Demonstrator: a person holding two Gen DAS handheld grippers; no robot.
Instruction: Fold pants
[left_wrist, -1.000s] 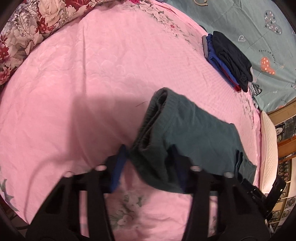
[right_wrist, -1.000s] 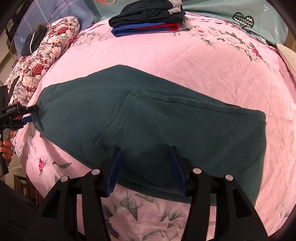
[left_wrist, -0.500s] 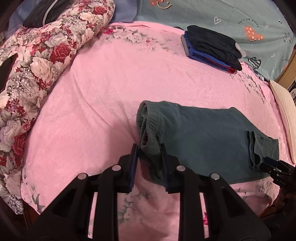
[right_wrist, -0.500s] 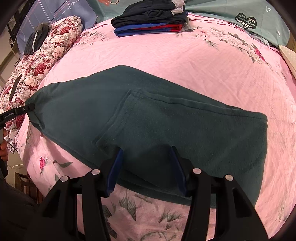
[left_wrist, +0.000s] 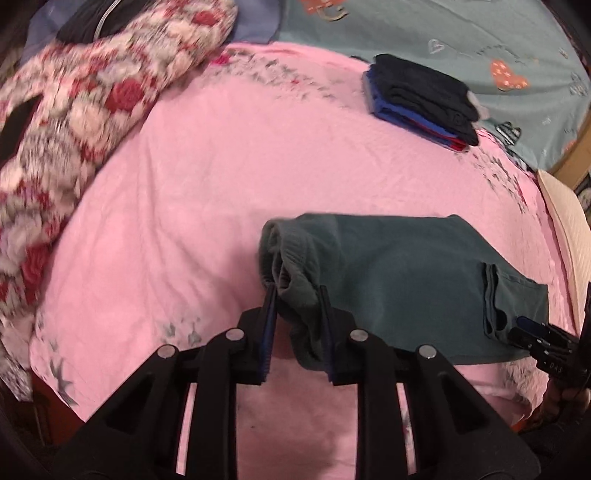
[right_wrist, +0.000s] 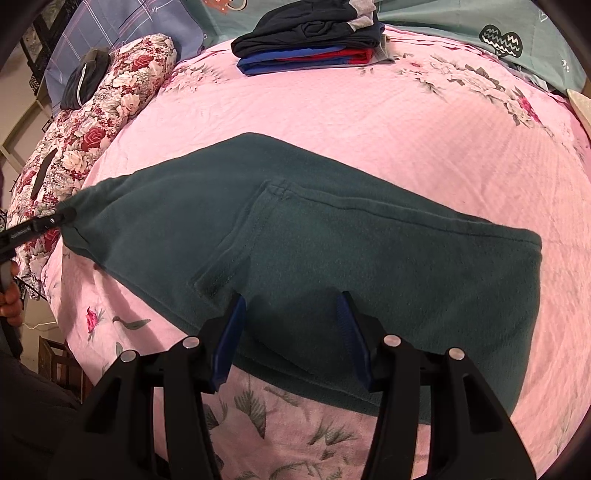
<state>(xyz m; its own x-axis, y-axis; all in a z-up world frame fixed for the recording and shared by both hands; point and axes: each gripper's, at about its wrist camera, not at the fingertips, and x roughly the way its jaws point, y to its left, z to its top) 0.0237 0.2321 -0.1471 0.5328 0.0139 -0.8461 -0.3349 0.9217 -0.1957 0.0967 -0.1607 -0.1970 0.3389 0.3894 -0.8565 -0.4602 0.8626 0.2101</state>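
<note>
Dark green pants (right_wrist: 332, 243) lie folded lengthwise across a pink bedspread (right_wrist: 369, 122). My left gripper (left_wrist: 297, 295) is shut on the bunched waistband end of the pants (left_wrist: 399, 273) and lifts it a little off the bed. In the right wrist view the left gripper's tip (right_wrist: 55, 220) shows pinching that far left end. My right gripper (right_wrist: 291, 306) is open, its blue pads straddling the near edge of the pants by the back pocket (right_wrist: 236, 254). It also shows at the right edge of the left wrist view (left_wrist: 532, 328).
A stack of folded dark, blue and red clothes (right_wrist: 310, 37) sits at the far side of the bed, also in the left wrist view (left_wrist: 421, 99). A floral quilt roll (left_wrist: 85, 110) lies along the left. A cream pillow (left_wrist: 565, 229) is at the right.
My left gripper closed on the waistband end and has pulled it up and outward, stretching the pants. My right gripper stayed open over the near edge.
</note>
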